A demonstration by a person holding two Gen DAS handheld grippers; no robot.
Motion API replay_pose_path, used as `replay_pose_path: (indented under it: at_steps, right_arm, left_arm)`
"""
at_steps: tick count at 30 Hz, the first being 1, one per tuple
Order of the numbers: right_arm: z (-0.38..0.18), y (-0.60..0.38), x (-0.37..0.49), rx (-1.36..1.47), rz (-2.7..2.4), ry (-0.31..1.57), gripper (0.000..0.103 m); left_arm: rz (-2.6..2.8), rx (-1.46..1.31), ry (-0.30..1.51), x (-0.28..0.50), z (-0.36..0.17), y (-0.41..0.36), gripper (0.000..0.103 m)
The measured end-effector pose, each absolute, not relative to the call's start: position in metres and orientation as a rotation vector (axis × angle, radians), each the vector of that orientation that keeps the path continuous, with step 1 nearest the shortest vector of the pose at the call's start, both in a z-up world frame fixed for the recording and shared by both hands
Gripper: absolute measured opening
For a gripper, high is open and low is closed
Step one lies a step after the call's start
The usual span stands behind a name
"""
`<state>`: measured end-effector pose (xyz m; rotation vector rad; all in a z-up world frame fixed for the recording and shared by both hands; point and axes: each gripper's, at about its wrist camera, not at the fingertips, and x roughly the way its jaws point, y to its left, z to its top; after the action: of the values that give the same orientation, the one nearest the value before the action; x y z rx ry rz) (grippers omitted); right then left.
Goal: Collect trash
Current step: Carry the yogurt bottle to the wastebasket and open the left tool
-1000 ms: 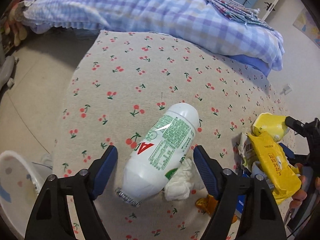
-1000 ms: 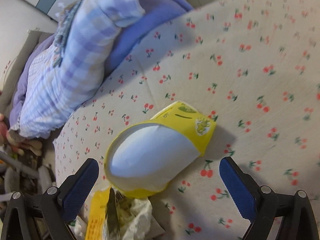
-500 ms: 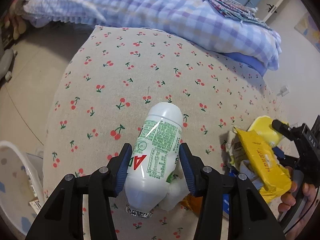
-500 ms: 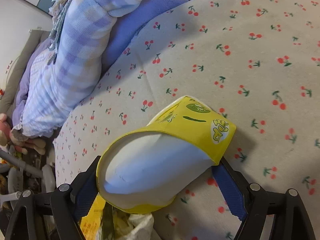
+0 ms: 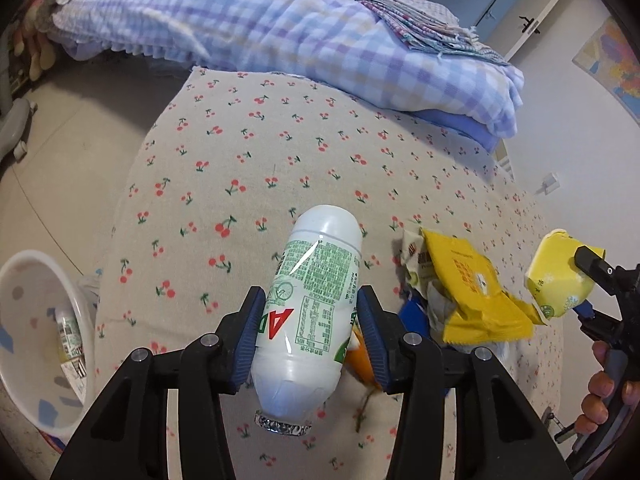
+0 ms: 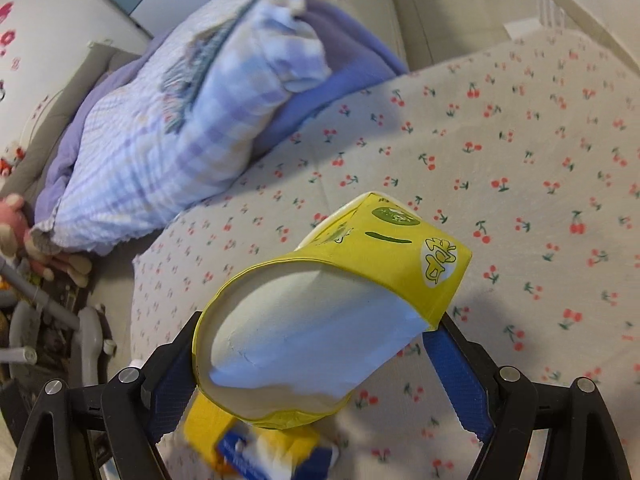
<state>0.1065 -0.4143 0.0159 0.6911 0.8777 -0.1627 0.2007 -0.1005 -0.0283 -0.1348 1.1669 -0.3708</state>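
Observation:
My left gripper (image 5: pixel 310 338) is shut on a white plastic bottle (image 5: pixel 312 300) with a green label, held above the cherry-print bed cover (image 5: pixel 240 152). My right gripper (image 6: pixel 316 372) is shut on a squashed yellow paper cup (image 6: pixel 340 320), lifted off the cover; the cup also shows at the right of the left wrist view (image 5: pixel 556 280). A pile of trash lies between them: a yellow wrapper (image 5: pixel 472 292), a blue packet (image 5: pixel 412 312) and an orange piece (image 5: pixel 360 356).
A white basin (image 5: pixel 24 280) on the floor at the left holds a bottle and scraps. A folded checked quilt (image 5: pixel 280 28) lies across the far side of the bed. Floor lies left of the bed edge.
Both grippers closed, the left on the bottle and the right on the yellow cup. Both objects have been lifted off the cover.

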Motion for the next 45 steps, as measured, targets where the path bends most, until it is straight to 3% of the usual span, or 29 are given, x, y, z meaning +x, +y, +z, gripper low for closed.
replay_pose_path:
  at_steps: [21,45]
  right_arm:
    - [0.061,-0.342,0.039,0.540,0.057,0.884,0.088]
    - [0.006,-0.182,0.108,0.354,0.289,1.076,0.088]
  left_arm:
    - [-0.402,-0.181,1.144,0.125,0.003,-0.063,0.049]
    - [-0.026,-0.283,1.191,0.138,-0.036,0.134,0.049]
